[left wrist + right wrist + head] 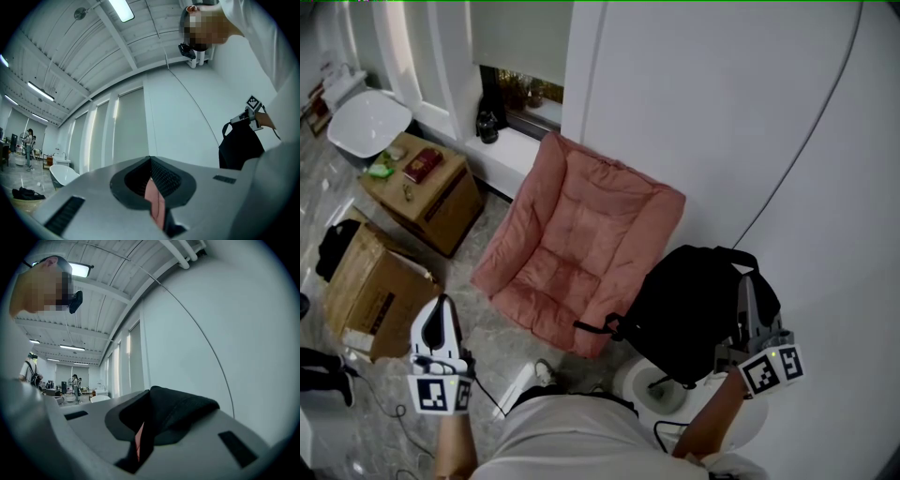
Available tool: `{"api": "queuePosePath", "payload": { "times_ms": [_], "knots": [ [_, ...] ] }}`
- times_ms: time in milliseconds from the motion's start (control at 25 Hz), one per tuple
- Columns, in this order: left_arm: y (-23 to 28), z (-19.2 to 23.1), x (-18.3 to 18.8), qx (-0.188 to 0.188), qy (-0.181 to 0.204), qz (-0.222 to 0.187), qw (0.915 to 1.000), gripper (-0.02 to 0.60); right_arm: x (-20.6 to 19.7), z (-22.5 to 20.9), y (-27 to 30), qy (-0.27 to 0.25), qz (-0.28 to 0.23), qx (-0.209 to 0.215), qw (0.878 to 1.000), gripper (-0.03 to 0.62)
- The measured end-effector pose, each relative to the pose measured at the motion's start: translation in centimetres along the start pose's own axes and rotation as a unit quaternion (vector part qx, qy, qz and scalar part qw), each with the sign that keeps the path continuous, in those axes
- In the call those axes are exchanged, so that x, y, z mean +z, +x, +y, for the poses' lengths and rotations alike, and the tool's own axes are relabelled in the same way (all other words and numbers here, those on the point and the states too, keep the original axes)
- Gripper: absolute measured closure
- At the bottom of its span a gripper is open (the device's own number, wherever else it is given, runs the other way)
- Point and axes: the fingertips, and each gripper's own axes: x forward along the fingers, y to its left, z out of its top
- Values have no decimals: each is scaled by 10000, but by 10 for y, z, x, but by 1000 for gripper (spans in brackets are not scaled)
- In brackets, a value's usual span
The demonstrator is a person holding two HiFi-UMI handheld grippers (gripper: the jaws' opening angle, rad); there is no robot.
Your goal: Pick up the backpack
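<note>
The black backpack [689, 314] hangs off the floor in front of the white wall, one loose strap trailing left toward the pink cushion chair. My right gripper [747, 281] is shut on its top; in the right gripper view black fabric [180, 411] is bunched between the closed jaws of my right gripper [146, 394]. The left gripper view shows the backpack [239, 147] at the right, hanging from the right gripper [238, 120]. My left gripper [441, 305] is low at the left over the floor, apart from the bag. Its jaws [151, 159] meet with nothing held.
A pink cushion chair [581, 248] leans against the wall just left of the backpack. A white round stand [661, 389] sits on the floor below the bag. Two cardboard boxes [427, 192] [370, 291] and a white bathtub [366, 122] are at the left.
</note>
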Motion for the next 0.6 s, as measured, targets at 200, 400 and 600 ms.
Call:
{"api": "queuePosePath", "payload": {
  "times_ms": [200, 400, 600],
  "knots": [
    [1, -3, 0, -21, -20, -14, 10000, 566, 1, 2, 3, 8, -8, 34, 10000, 559],
    [-6, 2, 2, 47, -15, -14, 10000, 566, 4, 8, 5, -22, -24, 98, 9999, 559],
    [-11, 4, 6, 144, 0, -22, 9999, 566, 6, 13, 12, -41, 21, 201, 9998, 559]
  ]
}}
